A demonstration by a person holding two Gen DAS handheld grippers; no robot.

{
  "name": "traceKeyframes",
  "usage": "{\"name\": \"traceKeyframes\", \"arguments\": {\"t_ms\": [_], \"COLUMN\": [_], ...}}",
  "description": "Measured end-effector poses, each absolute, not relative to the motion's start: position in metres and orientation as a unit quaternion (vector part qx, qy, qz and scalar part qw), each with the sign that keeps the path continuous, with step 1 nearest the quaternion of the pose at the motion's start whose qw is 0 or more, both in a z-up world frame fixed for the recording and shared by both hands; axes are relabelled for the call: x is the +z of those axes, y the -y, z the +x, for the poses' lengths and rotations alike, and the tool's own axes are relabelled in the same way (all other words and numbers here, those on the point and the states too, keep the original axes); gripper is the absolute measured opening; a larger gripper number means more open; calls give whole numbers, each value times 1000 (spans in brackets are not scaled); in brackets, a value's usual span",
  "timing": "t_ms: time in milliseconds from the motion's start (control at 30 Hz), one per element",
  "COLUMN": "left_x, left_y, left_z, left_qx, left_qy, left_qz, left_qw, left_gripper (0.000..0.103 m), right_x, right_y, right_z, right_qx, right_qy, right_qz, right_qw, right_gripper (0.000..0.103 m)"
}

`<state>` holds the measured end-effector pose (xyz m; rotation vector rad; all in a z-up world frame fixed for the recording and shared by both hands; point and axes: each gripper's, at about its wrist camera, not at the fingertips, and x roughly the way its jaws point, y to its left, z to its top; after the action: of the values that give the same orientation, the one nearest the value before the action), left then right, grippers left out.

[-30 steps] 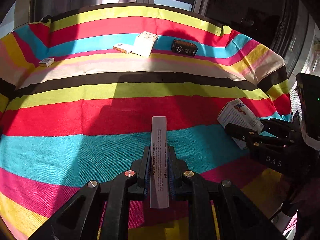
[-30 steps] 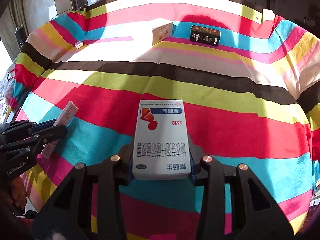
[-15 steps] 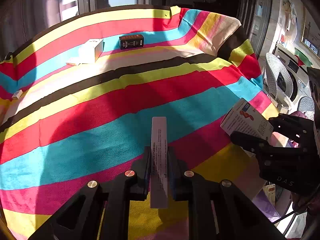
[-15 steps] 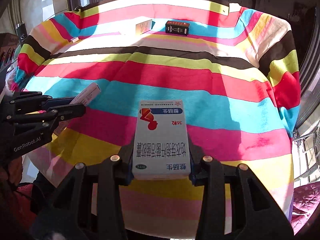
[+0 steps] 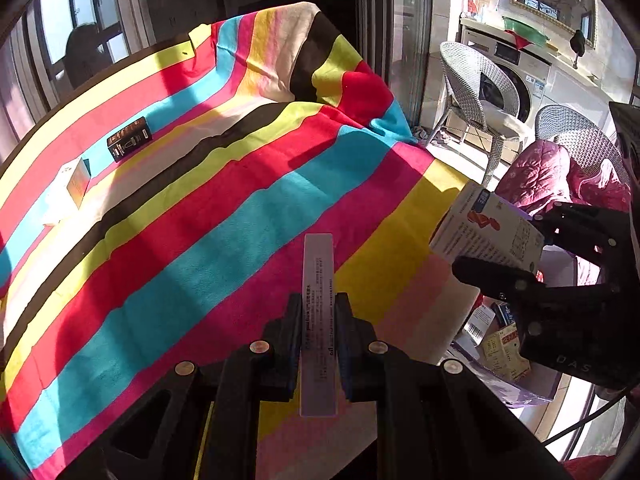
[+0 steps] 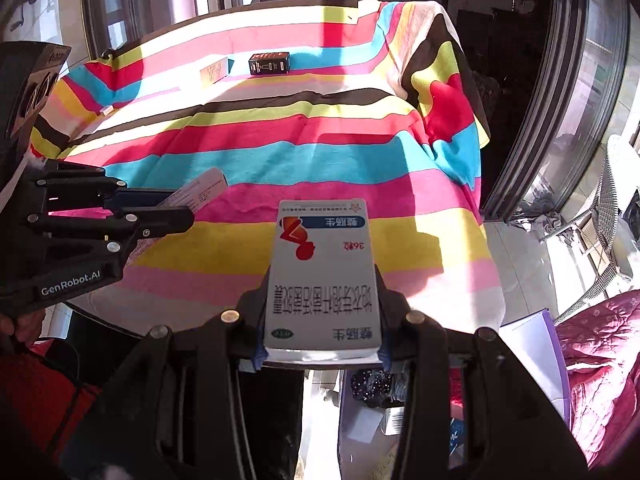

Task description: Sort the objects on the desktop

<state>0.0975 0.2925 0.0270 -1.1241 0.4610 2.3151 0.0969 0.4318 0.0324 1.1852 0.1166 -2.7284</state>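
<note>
Left gripper (image 5: 318,312) is pinching a slim box (image 5: 319,320) edge-on, right gripper (image 6: 322,316) is clamping the medicine box (image 6: 322,276), both hanging over the striped cloth's (image 5: 224,216) edge; print's too tiny to read.

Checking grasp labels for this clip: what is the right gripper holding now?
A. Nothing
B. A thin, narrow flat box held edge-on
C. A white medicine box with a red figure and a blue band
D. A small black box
C: the right gripper is shut on the white medicine box, clamped by its sides; the thin narrow box sits in the left gripper.
</note>
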Motion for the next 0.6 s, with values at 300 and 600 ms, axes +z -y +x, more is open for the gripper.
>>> {"name": "traceKeyframes", "arguments": {"t_ms": [300,600], "left_x": [28,23], "left_y": [-380,-438], "left_z": [123,149], "left_qx": [811,785], "left_qy": [-223,-274], "left_qz": [-411,-398], "left_qw": [352,388], "left_gripper": [16,16], "right_x": [33,32], "right_y": [-511,-564], "right_z": [131,158], "right_qx": [-916,-914], "right_qy": [8,31], "right_qz": [400,397], "right_qw": [-13,-74], "right_gripper": [44,44]}}
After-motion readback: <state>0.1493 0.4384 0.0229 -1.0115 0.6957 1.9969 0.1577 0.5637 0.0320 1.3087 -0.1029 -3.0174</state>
